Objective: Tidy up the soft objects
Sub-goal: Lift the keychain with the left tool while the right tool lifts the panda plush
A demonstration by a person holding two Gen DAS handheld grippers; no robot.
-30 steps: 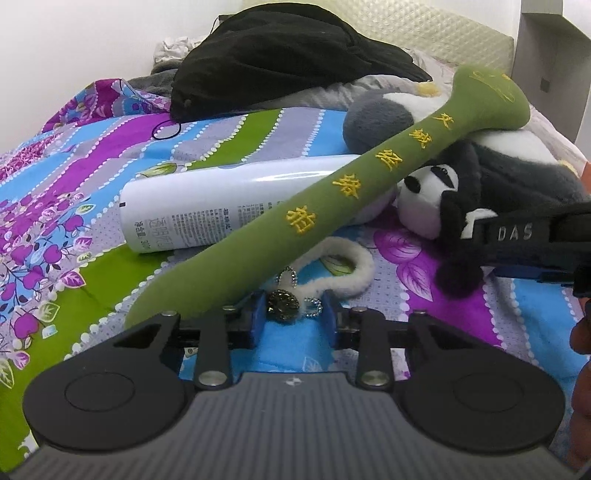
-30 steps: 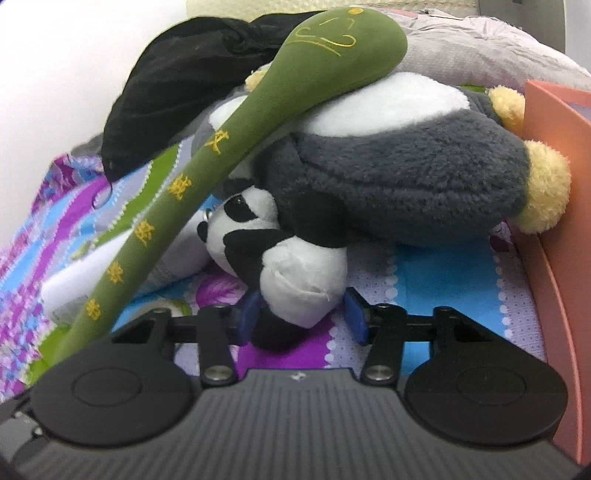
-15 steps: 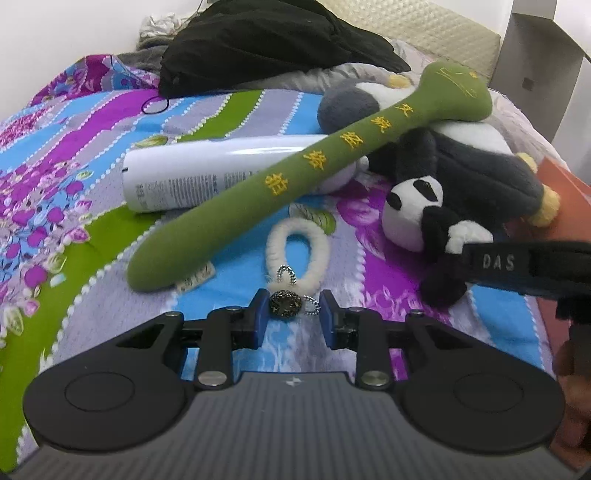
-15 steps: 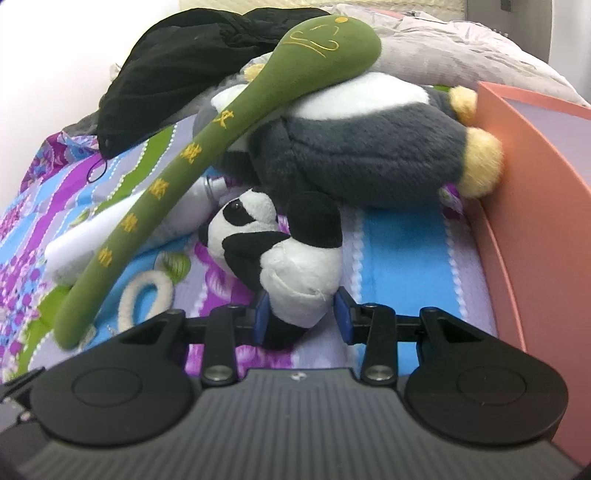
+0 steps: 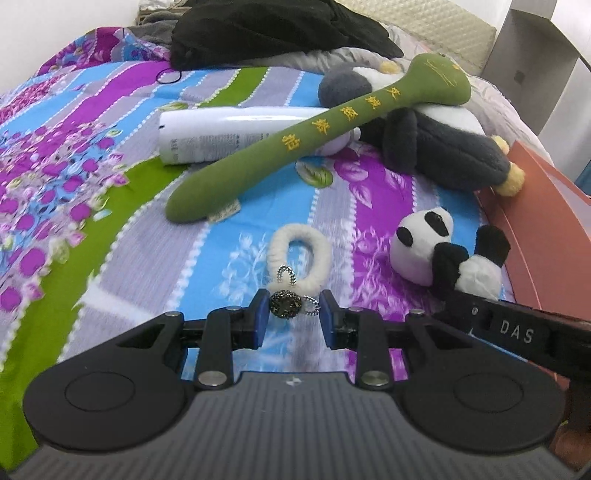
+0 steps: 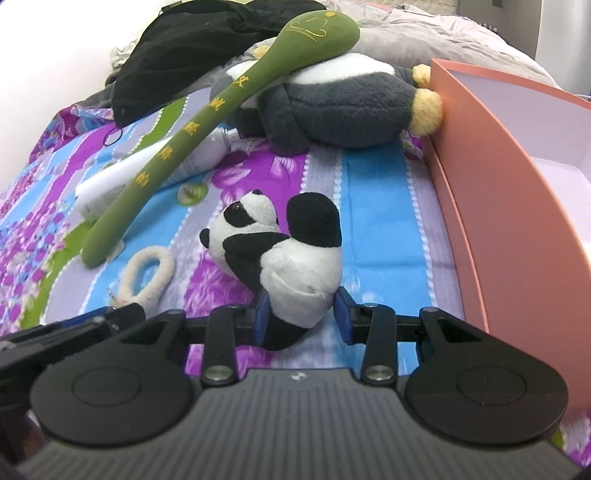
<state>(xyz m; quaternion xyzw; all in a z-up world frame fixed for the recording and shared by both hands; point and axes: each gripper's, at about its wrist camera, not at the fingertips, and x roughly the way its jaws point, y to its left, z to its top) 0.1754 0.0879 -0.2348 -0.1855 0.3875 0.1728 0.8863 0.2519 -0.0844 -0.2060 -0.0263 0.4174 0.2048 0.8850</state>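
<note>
My right gripper (image 6: pixel 301 317) is shut on the body of a small panda plush (image 6: pixel 280 254) and holds it over the bedspread; the panda also shows in the left wrist view (image 5: pixel 436 251). My left gripper (image 5: pixel 290 314) is shut on the round metal charm (image 5: pixel 283 303) of a white fluffy hair tie (image 5: pixel 301 254), which trails forward from the fingertips. A long green plush stick (image 5: pixel 314 136) lies across a grey and white plush penguin (image 5: pixel 443 147), farther back on the bed.
A salmon-coloured box (image 6: pixel 517 192) stands at the right, its wall beside the panda. A white spray can (image 5: pixel 236 136) lies under the green stick. Black clothing (image 5: pixel 273 29) is piled at the bed's head. A thin black hair band (image 5: pixel 168 77) lies nearby.
Both grippers have pulled back and up from the plush pile. The panda came away from the penguin with the right gripper. The hair tie came out from under the green stick with the left.
</note>
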